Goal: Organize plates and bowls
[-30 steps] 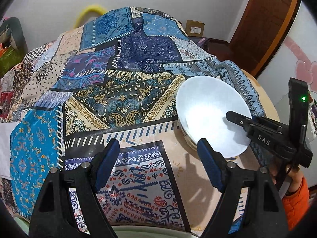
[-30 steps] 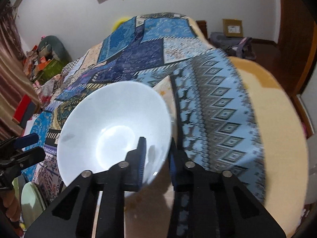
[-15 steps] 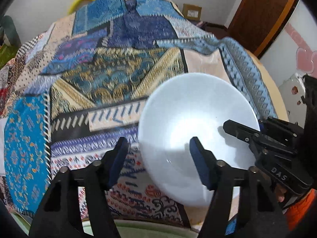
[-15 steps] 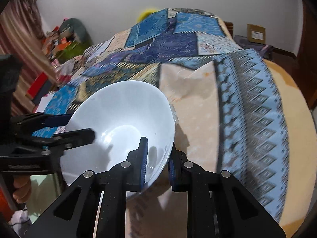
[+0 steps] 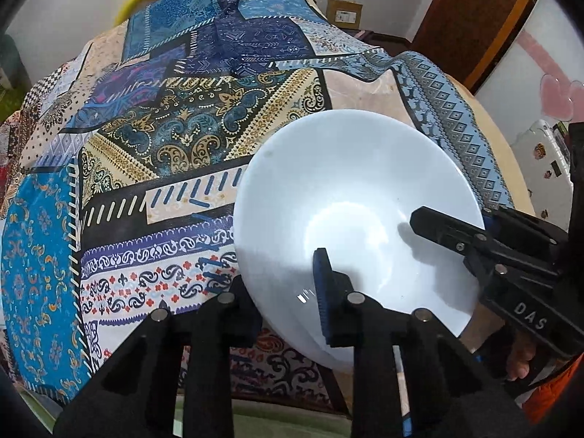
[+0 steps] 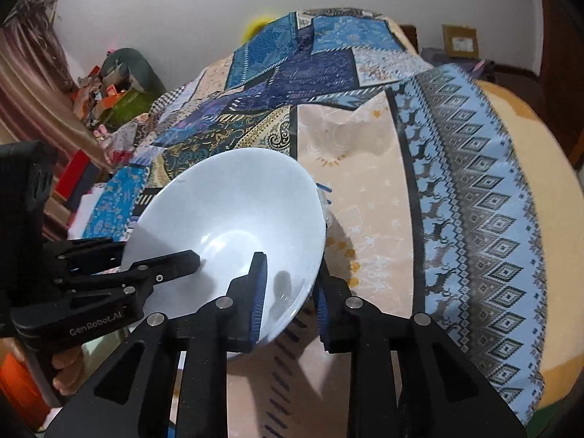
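Note:
A white bowl (image 5: 357,197) is held in the air, tilted, above the patchwork tablecloth (image 5: 175,138). My left gripper (image 5: 283,303) grips its near rim: one blue pad sits inside the bowl, the other finger is under the rim. My right gripper (image 5: 452,235) comes in from the right and grips the rim on that side. In the right wrist view the bowl (image 6: 226,219) fills the lower left; my right gripper (image 6: 288,303) has one pad inside and one outside the wall, and my left gripper (image 6: 160,266) reaches in from the left.
The round table's bare tan edge (image 6: 547,168) shows at the right. A pale green plate rim (image 5: 255,419) lies below the left gripper. A wooden door (image 5: 471,18) and a cardboard box (image 5: 345,12) stand behind. Clutter (image 6: 109,95) sits by the far wall.
The bowl has moved left and toward the left gripper. The left gripper, open a second ago, has closed on the bowl's near rim. The right gripper still holds it.

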Demonstrator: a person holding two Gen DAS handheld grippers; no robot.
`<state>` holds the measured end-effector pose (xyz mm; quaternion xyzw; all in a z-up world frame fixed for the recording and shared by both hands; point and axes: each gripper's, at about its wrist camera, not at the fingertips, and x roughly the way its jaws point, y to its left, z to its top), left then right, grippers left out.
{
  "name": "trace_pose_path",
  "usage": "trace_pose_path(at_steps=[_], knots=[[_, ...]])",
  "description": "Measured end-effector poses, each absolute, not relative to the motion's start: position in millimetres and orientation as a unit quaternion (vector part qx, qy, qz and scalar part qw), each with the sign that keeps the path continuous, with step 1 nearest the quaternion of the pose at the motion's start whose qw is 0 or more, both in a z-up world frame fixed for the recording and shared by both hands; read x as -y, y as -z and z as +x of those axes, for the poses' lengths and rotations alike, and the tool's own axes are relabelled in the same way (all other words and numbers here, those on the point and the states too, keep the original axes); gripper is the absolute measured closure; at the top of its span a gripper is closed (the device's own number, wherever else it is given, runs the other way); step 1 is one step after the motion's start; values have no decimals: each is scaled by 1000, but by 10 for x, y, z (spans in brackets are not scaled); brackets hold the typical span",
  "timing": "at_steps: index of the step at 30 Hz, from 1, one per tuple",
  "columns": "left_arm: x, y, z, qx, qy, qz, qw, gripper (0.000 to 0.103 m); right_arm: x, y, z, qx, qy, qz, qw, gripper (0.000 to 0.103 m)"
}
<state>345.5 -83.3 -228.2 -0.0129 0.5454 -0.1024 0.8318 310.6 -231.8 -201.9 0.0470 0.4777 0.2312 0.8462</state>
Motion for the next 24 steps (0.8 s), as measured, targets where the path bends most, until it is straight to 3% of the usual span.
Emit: trace_pose_path(at_steps=[24], knots=[[713,1230,2510,-474,113,-23,873,79,2252,1154,2347,-408,-230,62,882,81]])
